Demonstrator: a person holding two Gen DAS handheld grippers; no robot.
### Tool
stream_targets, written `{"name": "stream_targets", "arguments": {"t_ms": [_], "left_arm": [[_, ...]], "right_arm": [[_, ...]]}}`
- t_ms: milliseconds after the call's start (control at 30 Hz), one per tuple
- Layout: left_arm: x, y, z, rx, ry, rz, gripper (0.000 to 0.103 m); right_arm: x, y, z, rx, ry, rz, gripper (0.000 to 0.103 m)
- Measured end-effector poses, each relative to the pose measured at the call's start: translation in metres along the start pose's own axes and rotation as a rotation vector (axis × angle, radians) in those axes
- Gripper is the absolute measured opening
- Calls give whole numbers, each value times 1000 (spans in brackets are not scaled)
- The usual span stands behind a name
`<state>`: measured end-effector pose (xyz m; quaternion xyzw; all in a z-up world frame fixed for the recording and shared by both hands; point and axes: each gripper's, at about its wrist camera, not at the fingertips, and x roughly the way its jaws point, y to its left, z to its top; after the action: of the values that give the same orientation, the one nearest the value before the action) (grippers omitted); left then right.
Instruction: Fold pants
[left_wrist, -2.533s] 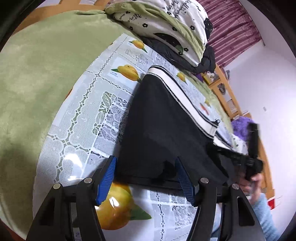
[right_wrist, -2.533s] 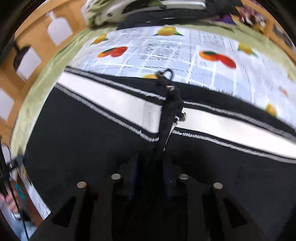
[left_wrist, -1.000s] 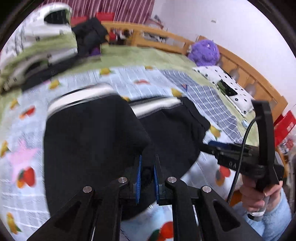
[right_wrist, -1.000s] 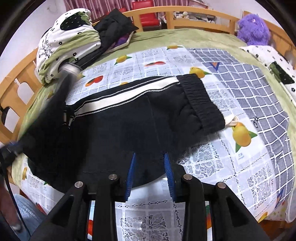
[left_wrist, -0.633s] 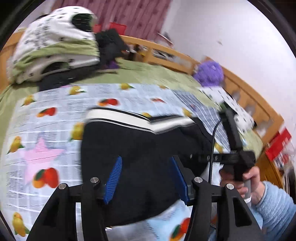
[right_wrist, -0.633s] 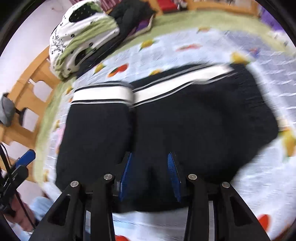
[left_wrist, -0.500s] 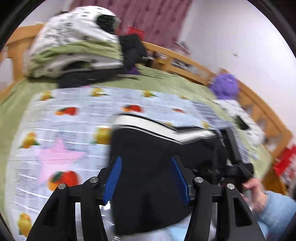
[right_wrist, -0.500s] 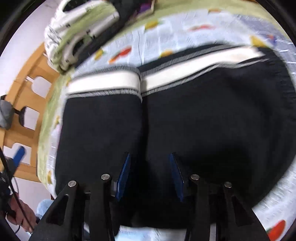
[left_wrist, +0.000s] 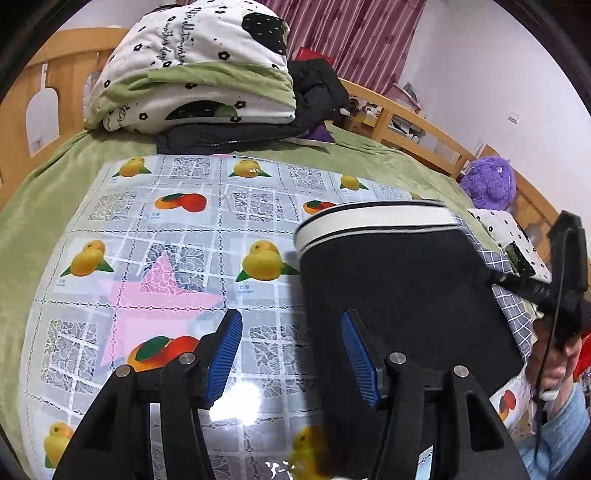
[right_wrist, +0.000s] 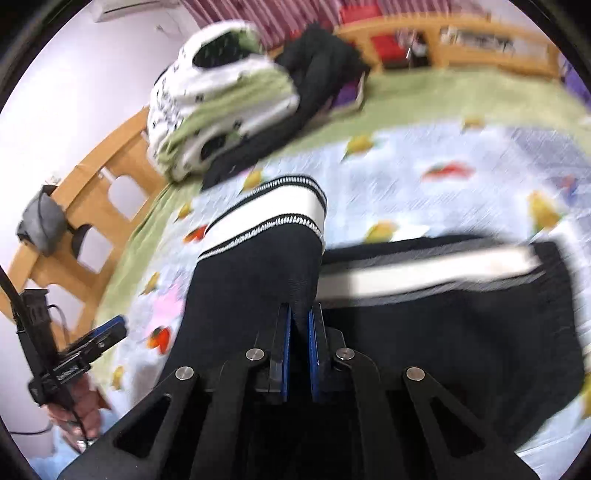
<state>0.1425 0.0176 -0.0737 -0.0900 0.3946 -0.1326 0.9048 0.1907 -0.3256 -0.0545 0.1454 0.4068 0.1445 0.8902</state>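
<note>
Pants (right_wrist: 424, 332) black, white-striped, on fruit-print cloth (left_wrist: 166, 258), right gripper (right_wrist: 298, 332) clenched on folded flap, left gripper (left_wrist: 291, 350) released beside pants.

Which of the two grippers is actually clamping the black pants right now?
The right gripper: its blue-padded fingers are shut on a fold of the black pants with a white stripe. The left gripper is open, holding nothing.

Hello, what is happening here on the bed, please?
A person is folding black pants with a white side stripe on a fruit-print cloth spread over the bed. The right gripper is shut on a fold of the pants and lifts one part over the rest. The left gripper is open and empty, at the pants' edge.
</note>
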Motion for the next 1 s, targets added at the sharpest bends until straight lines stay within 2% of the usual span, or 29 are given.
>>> {"name": "stream_targets", "arguments": {"t_ms": [167, 333, 433, 567, 633, 700, 767, 800, 867, 967, 1000], "left_arm": [[7, -12, -2, 10, 20, -12, 54], [11, -31, -7, 41, 41, -41, 54], [16, -45, -14, 74, 67, -62, 54], [19, -68, -24, 121, 100, -75, 54], [16, -76, -28, 121, 111, -110, 54], [19, -86, -37, 108, 146, -164, 54], [29, -99, -52, 112, 197, -190, 54], [34, -105, -60, 122, 213, -187, 54], [51, -119, -85, 162, 272, -144, 54], [66, -125, -111, 156, 332, -128, 56], [64, -126, -112, 162, 315, -115, 56]], "right_arm": [[-37, -59, 4, 61, -51, -157, 8], [-35, -133, 0, 116, -23, -344, 8], [-34, -165, -14, 175, 0, -321, 8], [-49, -154, -19, 135, -24, -369, 12], [-68, -146, -27, 123, -78, -333, 12], [-80, -139, -39, 108, -86, -304, 13], [-74, -132, -51, 74, -38, -310, 13], [-61, -131, -62, 41, 32, -351, 13], [-43, -132, -78, -6, 116, -426, 13], [-40, -125, -93, -79, 135, -481, 13], [-43, -124, -95, -77, 138, -483, 13]]}}
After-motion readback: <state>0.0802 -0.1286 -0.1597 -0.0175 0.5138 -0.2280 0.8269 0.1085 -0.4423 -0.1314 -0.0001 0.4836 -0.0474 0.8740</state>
